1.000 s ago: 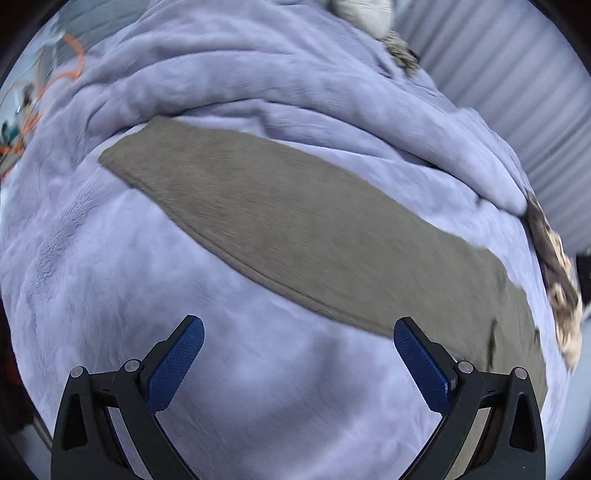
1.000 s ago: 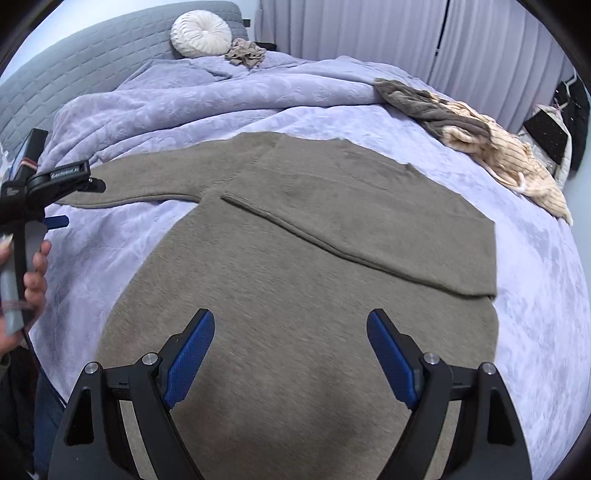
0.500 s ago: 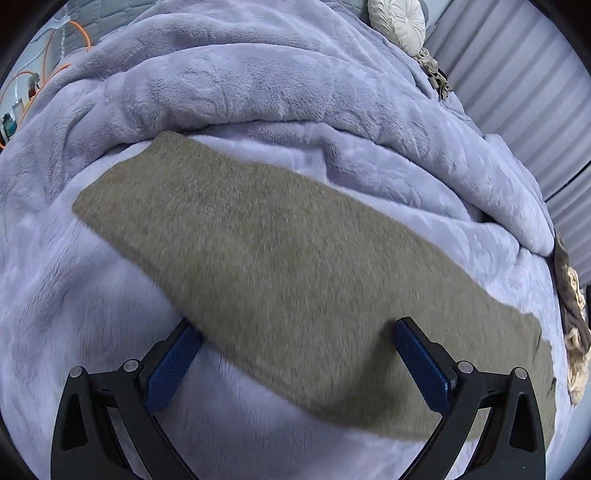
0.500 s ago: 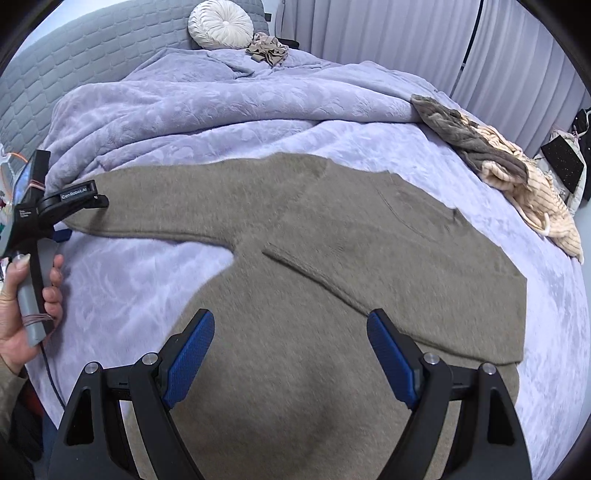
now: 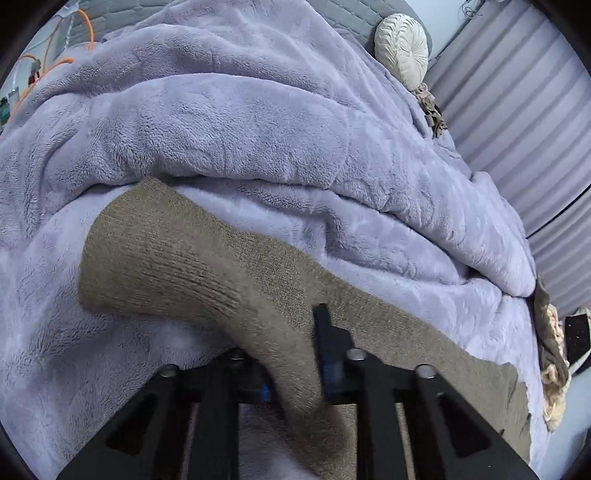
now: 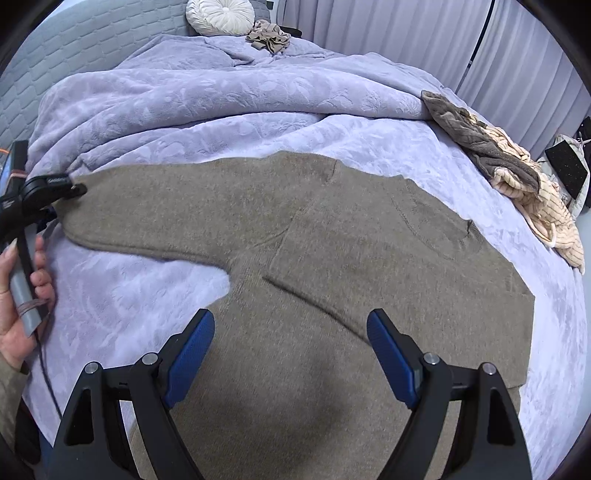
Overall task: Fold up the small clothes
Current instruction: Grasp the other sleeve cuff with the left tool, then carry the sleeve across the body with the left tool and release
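A brown knit sweater (image 6: 369,240) lies flat on the lilac blanket (image 6: 184,110), one sleeve folded across its chest. The other sleeve (image 5: 166,258) stretches out to the left. My left gripper (image 5: 293,332) is closing its jaws on that sleeve near the cuff; the knit is bunched and pinched between the pads. In the right wrist view the left gripper (image 6: 70,190) sits at the cuff end, held by a hand (image 6: 14,295). My right gripper (image 6: 290,332) hovers open over the sweater's lower body, nothing between its blue pads.
A round cream pillow (image 6: 221,14) and a crumpled beige cloth (image 6: 267,37) lie by the grey headboard. A heap of grey and striped clothes (image 6: 517,177) rests at the bed's right edge. Curtains hang behind. The blanket rises in a thick fold (image 5: 258,147) beyond the sleeve.
The left gripper moved down onto the sleeve end and went from wide open to shut, bunching the cuff. The right gripper drifted forward over the sweater, still open.
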`<state>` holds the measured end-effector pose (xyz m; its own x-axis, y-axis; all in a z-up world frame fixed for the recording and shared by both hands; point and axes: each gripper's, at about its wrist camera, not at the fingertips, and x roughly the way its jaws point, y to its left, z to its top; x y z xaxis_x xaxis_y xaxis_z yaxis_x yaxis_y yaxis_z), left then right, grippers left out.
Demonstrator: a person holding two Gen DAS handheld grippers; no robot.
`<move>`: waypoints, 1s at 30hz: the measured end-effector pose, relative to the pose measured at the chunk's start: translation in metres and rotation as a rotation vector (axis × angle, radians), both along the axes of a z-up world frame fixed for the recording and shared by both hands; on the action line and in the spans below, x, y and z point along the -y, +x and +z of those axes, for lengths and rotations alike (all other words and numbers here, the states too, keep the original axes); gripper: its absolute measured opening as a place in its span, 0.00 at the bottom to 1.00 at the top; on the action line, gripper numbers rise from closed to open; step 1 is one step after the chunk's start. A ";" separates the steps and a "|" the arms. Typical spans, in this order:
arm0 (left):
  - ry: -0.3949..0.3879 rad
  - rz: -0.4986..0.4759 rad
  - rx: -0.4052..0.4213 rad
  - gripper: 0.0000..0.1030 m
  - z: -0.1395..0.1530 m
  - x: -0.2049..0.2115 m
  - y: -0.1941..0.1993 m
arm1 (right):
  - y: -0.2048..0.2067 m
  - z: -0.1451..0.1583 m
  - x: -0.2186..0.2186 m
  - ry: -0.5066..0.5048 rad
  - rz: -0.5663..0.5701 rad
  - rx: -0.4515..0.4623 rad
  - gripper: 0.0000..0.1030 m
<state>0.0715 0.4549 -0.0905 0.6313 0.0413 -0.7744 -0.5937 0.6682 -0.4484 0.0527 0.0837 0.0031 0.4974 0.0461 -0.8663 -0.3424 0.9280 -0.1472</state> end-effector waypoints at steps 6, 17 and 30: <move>0.056 -0.016 0.048 0.11 0.040 0.005 -0.006 | 0.059 -0.012 -0.017 0.002 -0.039 -0.002 0.84; 0.178 -0.126 0.045 0.11 0.092 0.036 0.003 | 0.095 -0.064 -0.081 -0.074 -0.001 -0.079 0.84; 0.318 -0.384 0.010 0.11 0.134 0.164 0.043 | 0.081 -0.009 0.029 0.051 -0.131 -0.037 0.84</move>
